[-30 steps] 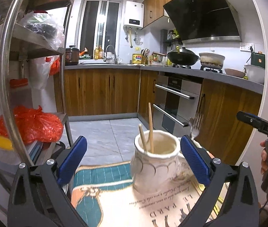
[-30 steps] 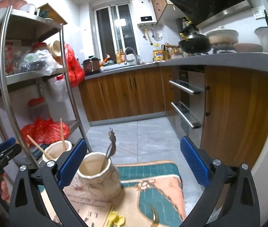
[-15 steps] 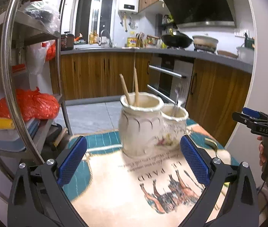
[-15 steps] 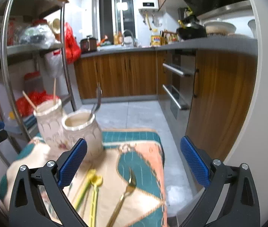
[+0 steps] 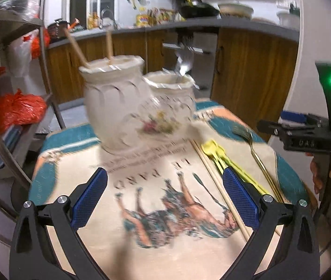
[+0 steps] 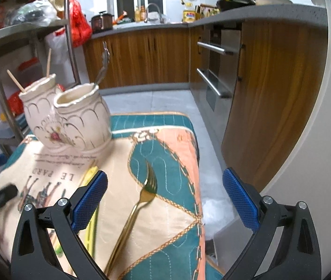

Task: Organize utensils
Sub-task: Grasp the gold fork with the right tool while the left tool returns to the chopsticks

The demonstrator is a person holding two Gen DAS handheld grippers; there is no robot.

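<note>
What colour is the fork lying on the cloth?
Gold; the fork shows best in the right wrist view.

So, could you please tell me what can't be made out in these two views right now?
- Yellow utensils: the left wrist view blurs them; in the right wrist view the right gripper covers them.
- Gold fork: handle end cut off by the bottom edge.
- Inside of both jars: hidden by their walls.
- Cloth lettering: motion-blurred.

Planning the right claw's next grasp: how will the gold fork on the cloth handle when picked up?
The gold fork looks like metal, so probably stiff. Its thin handle lies flat on the soft cloth, so pads may struggle to get under it. The shiny finish suggests it could slip or pivot if pinched off-centre.
</note>
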